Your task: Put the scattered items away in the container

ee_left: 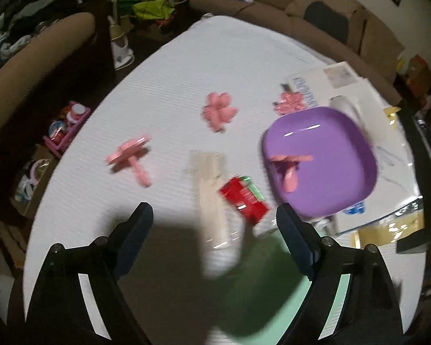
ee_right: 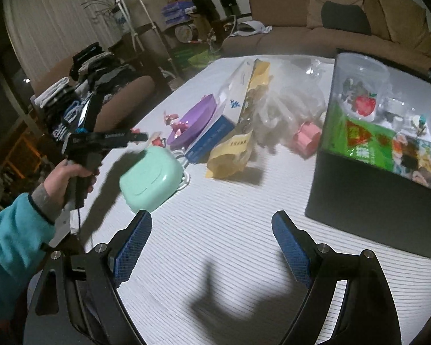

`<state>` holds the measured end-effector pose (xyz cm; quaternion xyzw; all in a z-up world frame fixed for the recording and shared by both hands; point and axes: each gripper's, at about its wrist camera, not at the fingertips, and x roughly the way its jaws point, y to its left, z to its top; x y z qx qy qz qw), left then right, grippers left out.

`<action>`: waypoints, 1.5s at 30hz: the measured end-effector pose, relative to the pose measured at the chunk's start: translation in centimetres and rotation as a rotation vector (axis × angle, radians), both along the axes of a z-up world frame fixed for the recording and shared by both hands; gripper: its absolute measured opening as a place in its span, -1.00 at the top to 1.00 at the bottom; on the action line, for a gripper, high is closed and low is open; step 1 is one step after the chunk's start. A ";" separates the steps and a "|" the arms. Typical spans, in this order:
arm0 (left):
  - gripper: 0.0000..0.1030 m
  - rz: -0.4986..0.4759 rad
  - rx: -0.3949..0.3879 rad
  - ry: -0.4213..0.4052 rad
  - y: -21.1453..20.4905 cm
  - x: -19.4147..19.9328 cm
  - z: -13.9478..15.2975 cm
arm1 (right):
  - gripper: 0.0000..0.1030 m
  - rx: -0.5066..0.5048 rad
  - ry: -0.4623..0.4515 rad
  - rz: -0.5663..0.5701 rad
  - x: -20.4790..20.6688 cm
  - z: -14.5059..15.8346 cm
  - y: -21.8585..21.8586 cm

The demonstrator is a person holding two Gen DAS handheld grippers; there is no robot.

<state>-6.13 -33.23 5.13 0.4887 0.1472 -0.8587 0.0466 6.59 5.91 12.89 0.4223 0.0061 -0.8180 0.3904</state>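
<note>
Over the white table (ee_left: 163, 66) both my grippers are spread wide and holding nothing. My left gripper (ee_left: 215, 215) hangs above a red packet (ee_left: 242, 199) and a pale flat pack (ee_left: 209, 189) without touching either; the pack's long axis runs straight away from me, the packet sits skewed across its near end. Just right of them, a purple plate (ee_left: 327, 155) carries one pink flower toy (ee_left: 288, 169), stem pointing at me. Another flower toy (ee_left: 132, 158) lies off to the left. My right gripper (ee_right: 212, 224) hovers over bare tabletop, with the black box (ee_right: 370, 195) on its right, already stuffed with snacks. A mint case (ee_right: 150, 179) sits ahead to the left.
</note>
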 end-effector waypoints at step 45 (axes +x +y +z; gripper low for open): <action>0.73 -0.467 0.169 0.154 22.4 5.1 9.2 | -0.72 -0.181 -0.136 -0.118 -0.7 0.3 7.5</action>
